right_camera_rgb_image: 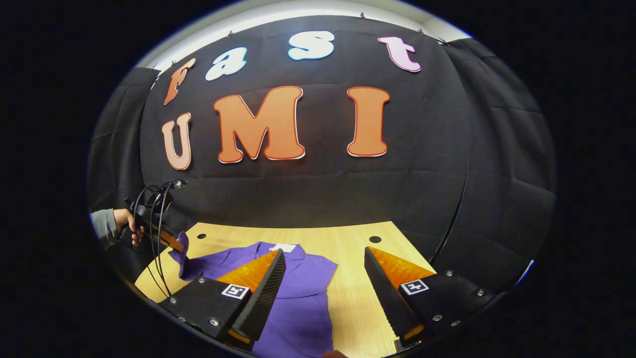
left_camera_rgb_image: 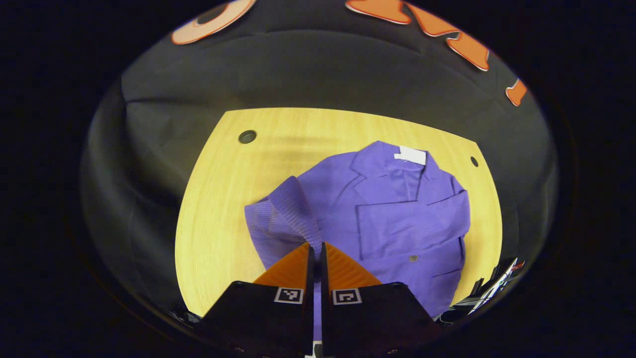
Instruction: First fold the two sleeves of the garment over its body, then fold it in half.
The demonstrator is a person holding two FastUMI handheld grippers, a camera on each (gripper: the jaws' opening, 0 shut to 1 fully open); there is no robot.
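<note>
Nearest the lens in the left gripper view, the left claw (left_camera_rgb_image: 316, 251) has its 2 orange ribbed fingers pressed together on the cuff end of a sleeve (left_camera_rgb_image: 288, 211), lifting it off the table (left_camera_rgb_image: 218, 199); in the right gripper view the same sleeve hangs from that claw near the table's left edge, with a hand (right_camera_rgb_image: 125, 221) behind it. The right claw (right_camera_rgb_image: 325, 263) is spread wide and holds nothing, poised above the garment (right_camera_rgb_image: 298, 298) near the front edge. The garment, a purple collared jacket (left_camera_rgb_image: 397, 209), lies flat on its back across the middle of the table, collar toward the far edge, with a white tag (left_camera_rgb_image: 411, 155) at the neck. The other sleeve (left_camera_rgb_image: 412, 223) already seems to lie folded across the chest. As a judgement, the main risk is the pinch: it looks to take little cloth, so the sleeve could slip out partway over the body, or drag the shoulder and skew the whole jacket. A loose drop could also leave the sleeve twisted or bunched, spoiling the later half fold. The cloth is a soft, matte, finely ribbed knit that drapes limply, with a small button (left_camera_rgb_image: 413, 258) and a patch pocket. The table is smooth pale wood with rounded corners and small round holes (left_camera_rgb_image: 247, 136).
</note>
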